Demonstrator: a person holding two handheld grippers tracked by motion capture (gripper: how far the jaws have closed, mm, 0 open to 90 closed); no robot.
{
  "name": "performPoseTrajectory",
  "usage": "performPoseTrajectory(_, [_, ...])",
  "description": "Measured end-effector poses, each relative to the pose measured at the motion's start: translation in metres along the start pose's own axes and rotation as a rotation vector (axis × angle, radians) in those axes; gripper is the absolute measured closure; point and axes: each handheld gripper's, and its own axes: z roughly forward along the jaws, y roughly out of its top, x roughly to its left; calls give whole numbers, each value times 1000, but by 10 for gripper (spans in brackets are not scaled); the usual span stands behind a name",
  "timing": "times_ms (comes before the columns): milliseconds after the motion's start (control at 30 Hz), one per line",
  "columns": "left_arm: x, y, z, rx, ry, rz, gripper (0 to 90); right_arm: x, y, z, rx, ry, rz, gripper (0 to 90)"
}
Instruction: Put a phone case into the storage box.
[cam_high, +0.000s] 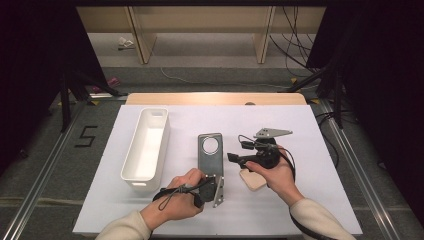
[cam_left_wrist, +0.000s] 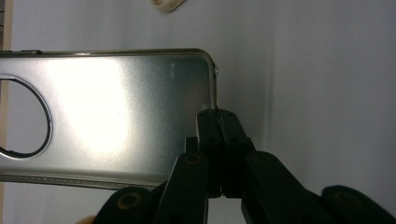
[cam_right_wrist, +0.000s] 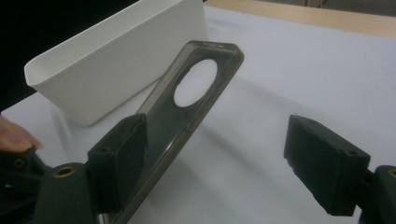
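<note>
The left tool (cam_high: 216, 189) is clamped on the near end of the phone case (cam_high: 210, 152), mid-tabletop, probably lifted slightly. The right tool (cam_right_wrist: 233, 163), jaws wide and empty, must next close on the case's edge.

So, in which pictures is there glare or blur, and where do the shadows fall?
Left gripper view: strong glare on the phone case; the left gripper, shut on its edge, looks dark and soft. Right gripper view: the right gripper is open with its near jaws slightly blurred, and the case throws a soft shadow on the white table. High view: even light on the table, dark surroundings.
</note>
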Motion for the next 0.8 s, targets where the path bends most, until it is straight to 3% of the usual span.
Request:
performPoseTrajectory(300, [-3, 3, 0, -21, -2, 6, 889, -9, 8, 20, 7, 26, 78, 281])
performPoseTrajectory(433, [-3, 4, -1, -12, -4, 34, 889, -10, 10, 25, 12, 44, 96, 331])
performPoseTrajectory(800, [-6, 7, -2, -20, -1, 50, 889, -11, 14, 36, 36, 96, 155, 570])
